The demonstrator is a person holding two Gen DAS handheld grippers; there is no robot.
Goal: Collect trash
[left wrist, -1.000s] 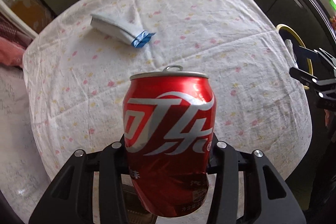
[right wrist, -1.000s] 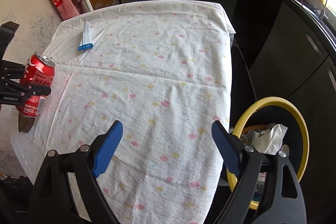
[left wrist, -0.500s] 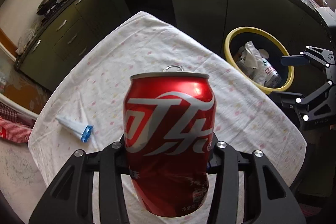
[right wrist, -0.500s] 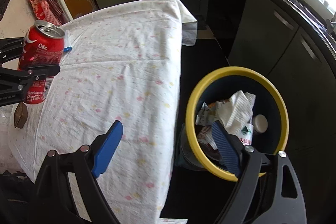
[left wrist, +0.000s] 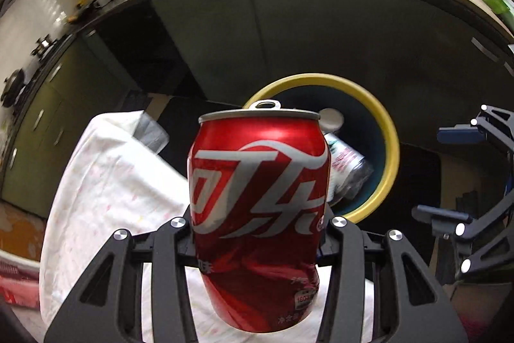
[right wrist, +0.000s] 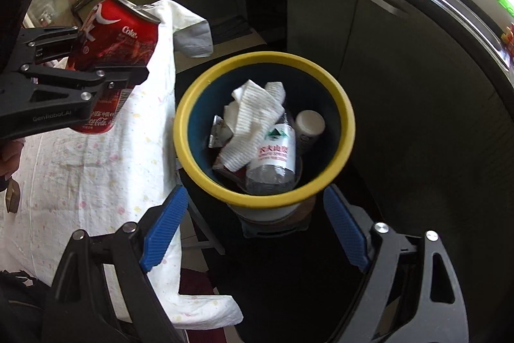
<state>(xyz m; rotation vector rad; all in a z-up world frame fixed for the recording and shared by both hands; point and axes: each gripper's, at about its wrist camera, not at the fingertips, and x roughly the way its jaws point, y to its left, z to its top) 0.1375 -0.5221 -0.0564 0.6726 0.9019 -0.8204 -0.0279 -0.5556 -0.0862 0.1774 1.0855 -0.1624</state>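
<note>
Red can (left wrist: 260,214) dented and clamped in left gripper (left wrist: 257,233) above tablecloth (right wrist: 96,176) edge, right gripper (right wrist: 253,233) jaws wide and empty over yellow-rimmed bin (right wrist: 348,124), bottle (right wrist: 273,156) and tissue (right wrist: 253,118) inside.

My red can (left wrist: 260,221) hides the near side of the yellow-rimmed bin (left wrist: 390,130) and my left gripper's pads.

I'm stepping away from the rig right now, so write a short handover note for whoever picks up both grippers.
Left gripper: shut on the dented red aluminium cola can, above the cloth-covered table's edge.
Right gripper: open, empty, pointing at the yellow-rimmed dark bin.
Done: crumpled white paper towel, clear plastic bottle and a white cap already in the bin.
Left: carry the can over the bin and release.
</note>
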